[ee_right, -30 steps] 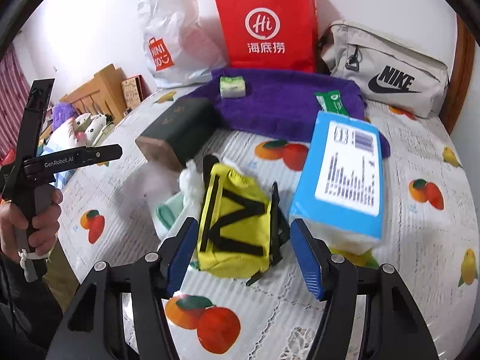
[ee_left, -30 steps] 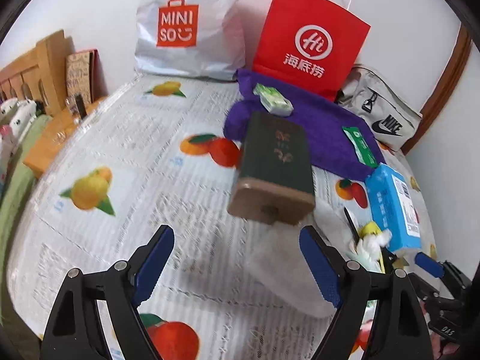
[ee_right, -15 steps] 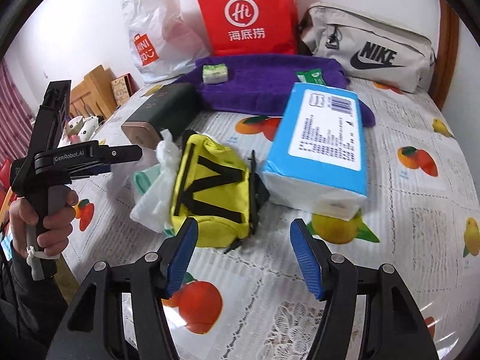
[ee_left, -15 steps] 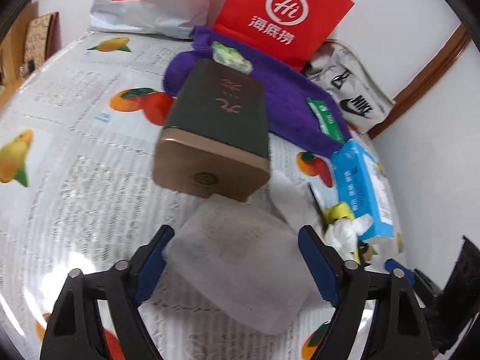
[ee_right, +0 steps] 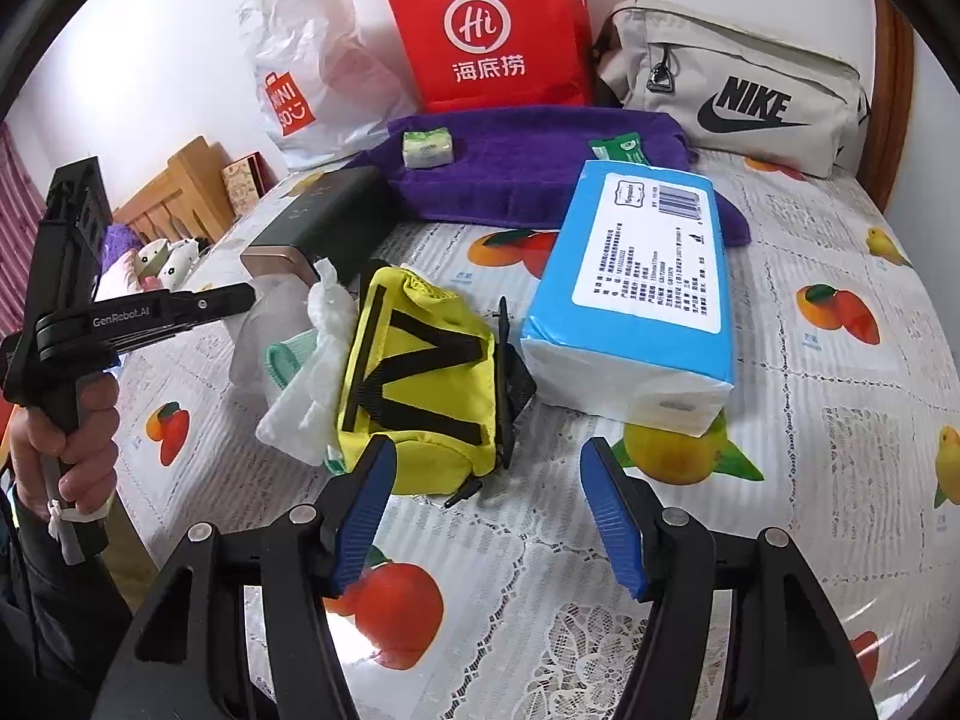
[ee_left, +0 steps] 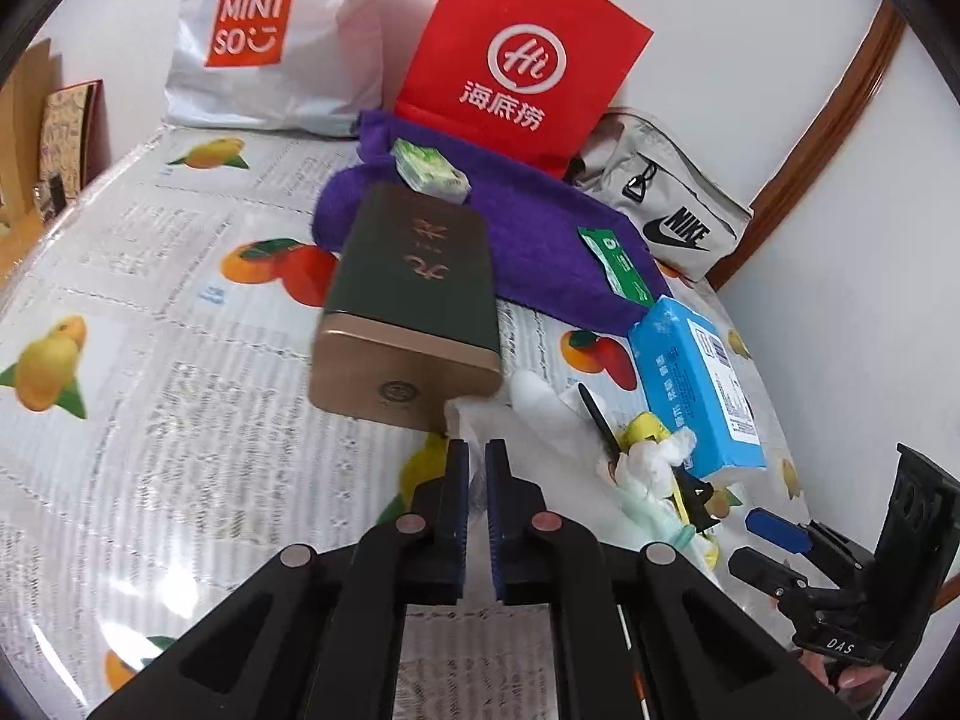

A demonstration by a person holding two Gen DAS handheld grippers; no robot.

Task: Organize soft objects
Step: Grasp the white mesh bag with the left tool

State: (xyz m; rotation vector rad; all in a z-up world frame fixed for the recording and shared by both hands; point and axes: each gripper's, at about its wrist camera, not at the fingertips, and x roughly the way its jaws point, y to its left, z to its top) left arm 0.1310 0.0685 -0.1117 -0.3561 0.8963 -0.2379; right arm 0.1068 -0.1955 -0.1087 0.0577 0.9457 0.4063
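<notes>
My left gripper (ee_left: 473, 462) is shut on a thin white cloth (ee_left: 540, 420) that lies just in front of a dark green box (ee_left: 414, 294). The cloth also shows in the right wrist view (ee_right: 252, 330), pinched by the left gripper (ee_right: 240, 300). My right gripper (ee_right: 486, 510) is open and empty, just short of a yellow pouch (ee_right: 420, 372) with black straps. A crumpled white tissue (ee_right: 318, 372) and a mint-green cloth (ee_right: 285, 354) lie left of the pouch. A blue tissue pack (ee_right: 642, 288) lies to its right. A purple towel (ee_right: 528, 168) lies behind.
A red paper bag (ee_right: 486, 30), a white Miniso bag (ee_right: 306, 78) and a beige Nike bag (ee_right: 738, 84) stand against the wall. A small green soap pack (ee_right: 426, 147) and a green wipes pack (ee_right: 618, 150) lie on the towel. A wooden headboard (ee_right: 180, 192) stands left.
My left gripper went from wide open to shut on the white cloth in front of the green box. The right gripper moved a little closer to the yellow pouch and stayed open.
</notes>
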